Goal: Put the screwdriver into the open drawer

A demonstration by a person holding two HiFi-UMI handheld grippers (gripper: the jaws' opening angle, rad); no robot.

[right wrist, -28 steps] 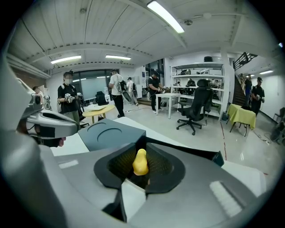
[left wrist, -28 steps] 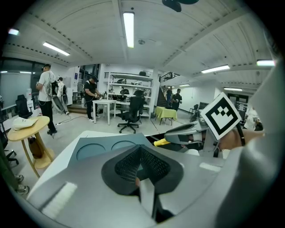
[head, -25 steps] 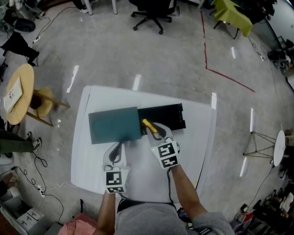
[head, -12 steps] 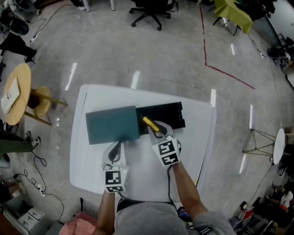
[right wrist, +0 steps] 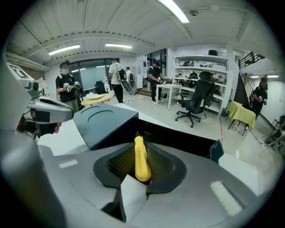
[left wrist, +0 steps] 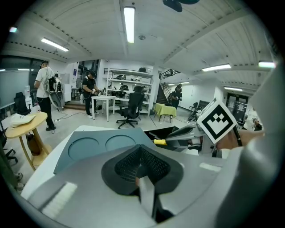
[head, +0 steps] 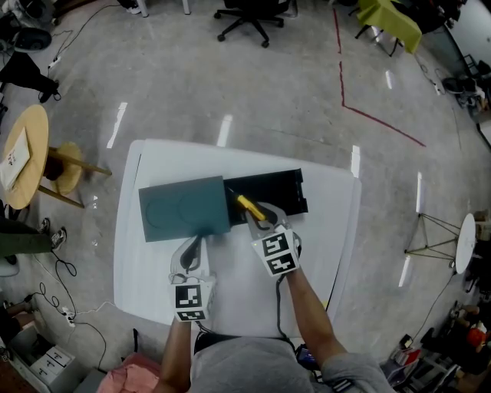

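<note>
Right gripper view shows the screwdriver point(right wrist: 141, 164) lying along the line of the jaws. Its yellow handle sits between the two dark ribbed pads, and the thin dark shaft points out ahead. The right gripper point(right wrist: 139, 139) grips the handle, and its jaws have just been opening a little, with the handle between them. The tool's tip hangs over the near rim of the black open drawer point(right wrist: 187, 138); whether it touches the drawer cannot be told.

In the head view the screwdriver point(head: 248, 206) juts from the right gripper point(head: 258, 217) toward the left end of the drawer point(head: 284, 192), just beside the right edge of the teal box point(head: 184, 209). The drawer extends to the right from that box. Both stand on a white table point(head: 153, 269).

The left gripper point(head: 196, 244) rests over the table at the near edge of the teal box, apart from the right one. In the left gripper view its jaws point(left wrist: 140, 153) are closed together with nothing between them, aimed at the box top point(left wrist: 102, 147) with its two round recesses.

Around the table lie a grey floor, a round wooden table point(head: 23, 157) to the left, an office chair point(head: 249, 11) beyond, and a red tape line point(head: 376, 119). Several people point(right wrist: 116, 80) stand in the background.
</note>
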